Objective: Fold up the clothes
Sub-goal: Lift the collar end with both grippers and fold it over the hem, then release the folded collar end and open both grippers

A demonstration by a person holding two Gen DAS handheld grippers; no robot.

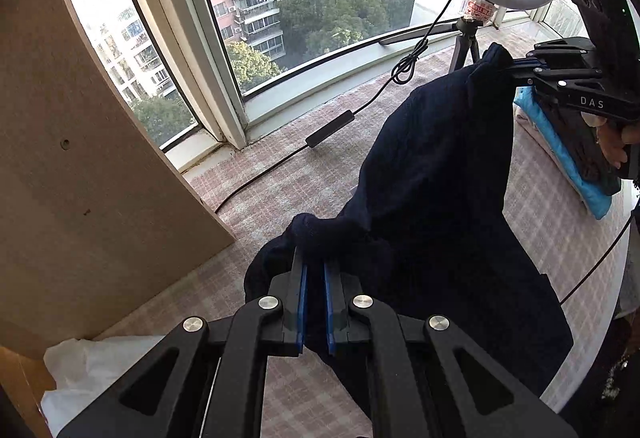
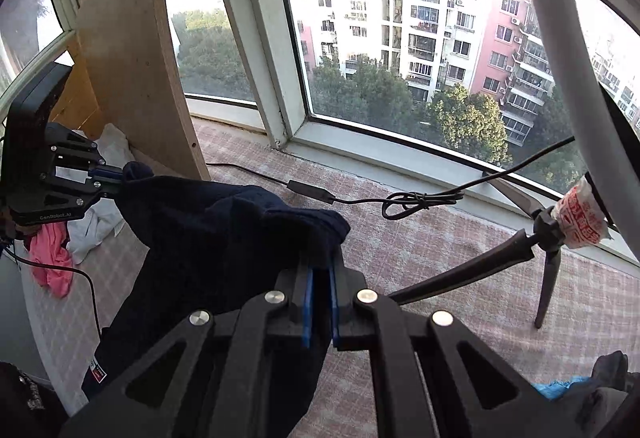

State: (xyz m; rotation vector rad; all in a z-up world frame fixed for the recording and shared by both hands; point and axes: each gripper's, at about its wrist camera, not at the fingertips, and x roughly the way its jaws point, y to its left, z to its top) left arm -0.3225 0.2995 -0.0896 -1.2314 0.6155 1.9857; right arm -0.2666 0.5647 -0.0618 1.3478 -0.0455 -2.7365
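A dark navy knit garment (image 1: pixel 436 173) hangs stretched between both grippers above the checked pink-and-white cloth surface (image 1: pixel 304 173). My left gripper (image 1: pixel 315 270) is shut on one bunched edge of it; the blue pads pinch the fabric. In the same view the right gripper (image 1: pixel 516 63) holds the other edge at the upper right, a hand behind it. In the right wrist view my right gripper (image 2: pixel 320 272) is shut on a fold of the garment (image 2: pixel 224 238), and the left gripper (image 2: pixel 110 177) grips the far end at the left.
A ring light on a small black tripod (image 2: pixel 548 238) stands at the right, its cable and inline switch (image 1: pixel 330 127) trailing across the cloth. A folded pile with a blue item (image 1: pixel 560 149) lies right. A wooden panel (image 1: pixel 80 157), white and pink clothes (image 2: pixel 52 258) are left. Windows lie behind.
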